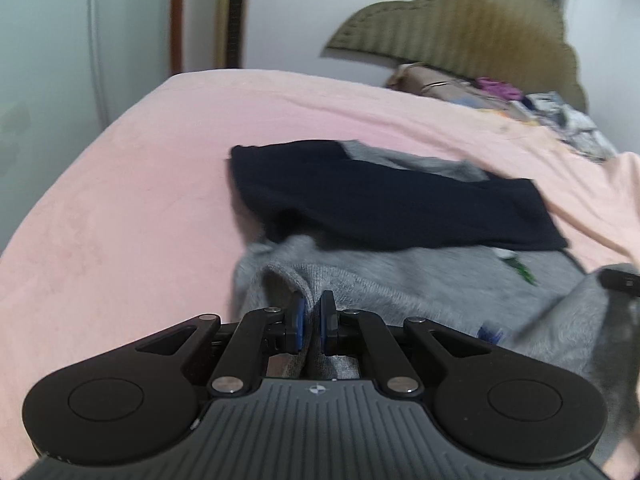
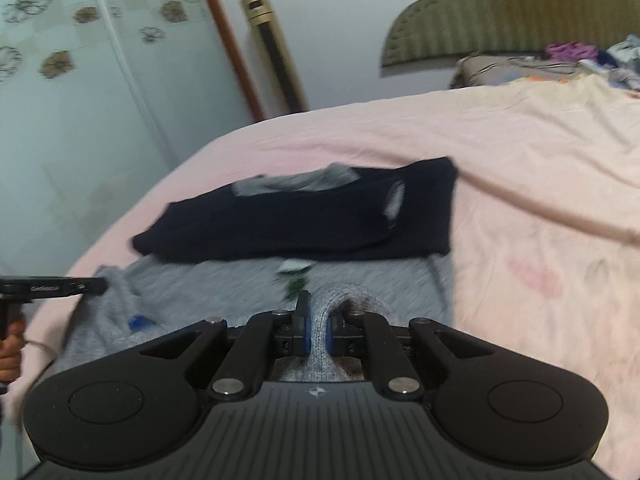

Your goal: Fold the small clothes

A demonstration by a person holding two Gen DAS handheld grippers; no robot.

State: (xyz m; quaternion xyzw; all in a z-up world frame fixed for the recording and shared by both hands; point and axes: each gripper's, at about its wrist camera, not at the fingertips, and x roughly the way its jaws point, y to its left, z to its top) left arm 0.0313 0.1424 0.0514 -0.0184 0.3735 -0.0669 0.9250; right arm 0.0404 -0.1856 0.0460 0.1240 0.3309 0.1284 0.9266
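Observation:
A small grey knit garment with navy sleeves lies on a pink bed sheet (image 1: 120,208). Its grey body (image 1: 400,280) is nearest me and the navy part (image 1: 392,200) is folded across its far side. My left gripper (image 1: 313,314) is shut on the grey hem at the garment's near left edge. My right gripper (image 2: 318,322) is shut on a bunched fold of the grey hem (image 2: 352,300) at the near right. In the right wrist view the grey body (image 2: 224,284) and navy part (image 2: 304,220) show, and the left gripper's side (image 2: 52,285) shows at the left edge.
A padded olive headboard (image 1: 460,28) stands at the far end of the bed. A pile of mixed clothes and bedding (image 1: 560,116) lies at the far right. A wardrobe with flower decals (image 2: 80,60) and a gold tower unit (image 2: 276,52) stand beyond the bed's left side.

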